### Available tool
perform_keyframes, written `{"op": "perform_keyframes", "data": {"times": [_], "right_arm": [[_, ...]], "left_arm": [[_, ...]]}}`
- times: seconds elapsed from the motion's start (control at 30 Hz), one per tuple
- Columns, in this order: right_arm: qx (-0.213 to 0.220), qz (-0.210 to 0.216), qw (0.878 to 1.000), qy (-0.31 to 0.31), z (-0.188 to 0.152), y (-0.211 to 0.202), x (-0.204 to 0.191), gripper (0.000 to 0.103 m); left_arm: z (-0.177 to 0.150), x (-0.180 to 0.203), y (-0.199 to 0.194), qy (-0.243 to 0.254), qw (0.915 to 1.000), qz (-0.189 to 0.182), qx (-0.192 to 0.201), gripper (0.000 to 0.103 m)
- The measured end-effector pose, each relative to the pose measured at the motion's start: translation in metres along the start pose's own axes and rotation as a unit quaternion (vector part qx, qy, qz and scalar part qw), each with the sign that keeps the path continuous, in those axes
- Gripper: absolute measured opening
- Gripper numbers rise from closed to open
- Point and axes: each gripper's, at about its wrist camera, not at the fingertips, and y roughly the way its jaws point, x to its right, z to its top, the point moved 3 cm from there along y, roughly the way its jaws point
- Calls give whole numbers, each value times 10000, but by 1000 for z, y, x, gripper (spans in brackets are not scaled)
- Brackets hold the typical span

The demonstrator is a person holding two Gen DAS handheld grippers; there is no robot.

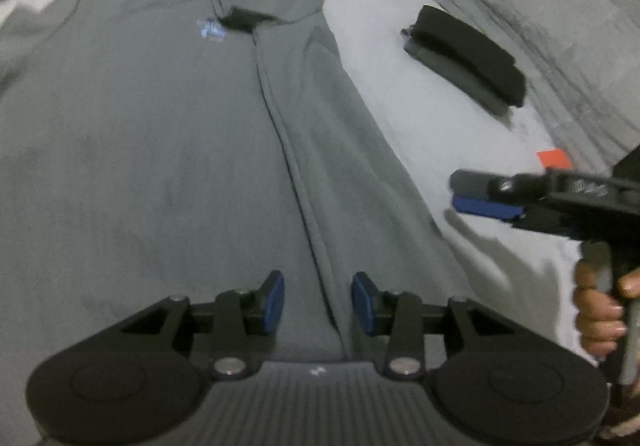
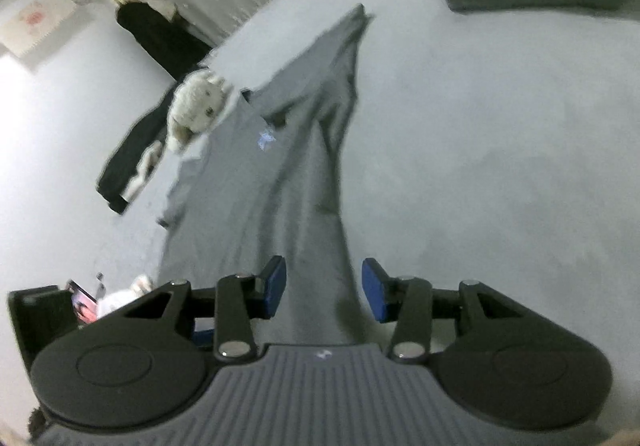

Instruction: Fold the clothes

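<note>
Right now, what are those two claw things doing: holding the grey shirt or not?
Left gripper: open, nothing held; it hangs above the grey shirt.
Right gripper: open, nothing held; the shirt's edge lies below its pads.

No wording can be read anywhere. The grey cotton shirt (image 1: 160,134) carries a small pale-blue chest print (image 1: 211,29), at about twelve o'clock in the left wrist view, too blurred to make out. Embossed lettering on the black plastic right gripper (image 1: 486,196), at three o'clock, is likewise unreadable.
</note>
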Motion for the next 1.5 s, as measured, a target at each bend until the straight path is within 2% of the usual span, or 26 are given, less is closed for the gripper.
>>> {"op": "perform_keyframes", "data": {"times": [0.1,0.2,0.23,0.27,0.33,0.4,0.47,0.6,0.77,0.87,0.9,0.93,0.97,1.0,1.03,1.1,1.13,1.23,1.3,1.4,1.5], "right_arm": [[-194,-227,9994,-198,-14,-1,1,47],[-210,-355,9974,-598,-34,-13,-4,47],[-183,-357,9963,-755,-42,-19,-7,47],[-130,-327,9953,-898,-51,-25,-11,47],[58,-296,9918,-1242,-71,-38,-18,50],[254,-313,9861,-1611,-90,-49,-25,54],[376,-392,9769,-2068,-106,-54,-30,63],[611,-747,9579,-2705,-129,-54,-37,64],[888,-825,9496,-2891,-134,-43,-47,64],[1045,-1124,9396,-3060,-134,-30,-52,64],[1128,-1296,9332,-3158,-134,-26,-52,64],[1253,-1520,9233,-3296,-133,-24,-52,60],[1381,-1731,9133,-3418,-133,-23,-51,38],[1498,-1882,9064,-3473,-130,-24,-48,24],[1552,-1927,9066,-3418,-126,-28,-44,10],[1638,-1824,9158,-3182,-119,-37,-38,9],[1636,-1820,9156,-3190,-119,-39,-38,6],[1360,-1997,9115,-3329,-121,-27,-33,6],[1128,-2119,9087,-3415,-125,-16,-27,6],[1146,-2208,8939,-3730,-131,-14,-30,6],[1175,-2166,8927,-3774,-135,-19,-31,6]], "left_arm": [[-14,4,-1,-201,9984,-501,-179,37],[-29,6,1,-305,9967,-742,-120,36],[-34,6,2,-352,9959,-825,-94,32],[-36,3,3,-498,9945,-926,-22,17],[-40,-3,7,-807,9901,-1141,115,4],[-41,-11,10,-1388,9779,-1555,147,3],[-40,-17,8,-1819,9645,-1899,237,3],[-38,-16,2,-2305,9442,-2328,343,3],[-38,-11,1,-2663,9282,-2575,363,3],[-38,-9,0,-2768,9223,-2669,392,3],[-38,-10,-2,-2772,9223,-2660,412,3],[-38,-9,-3,-2738,9242,-2625,442,3],[-38,-9,-4,-2683,9267,-2591,463,3],[-38,-10,-5,-2620,9293,-2559,479,3],[-38,-10,-6,-2556,9318,-2528,492,3],[-39,-10,-5,-2383,9387,-2449,460,3],[-39,-9,-4,-2274,9430,-2390,430,3],[-45,-6,7,-1865,9614,-2010,235,3],[-51,-10,12,-1727,9690,-1761,118,5],[-58,-20,8,-1659,9706,-1745,68,8],[-61,-32,-3,-1549,9732,-1697,136,16]]}}
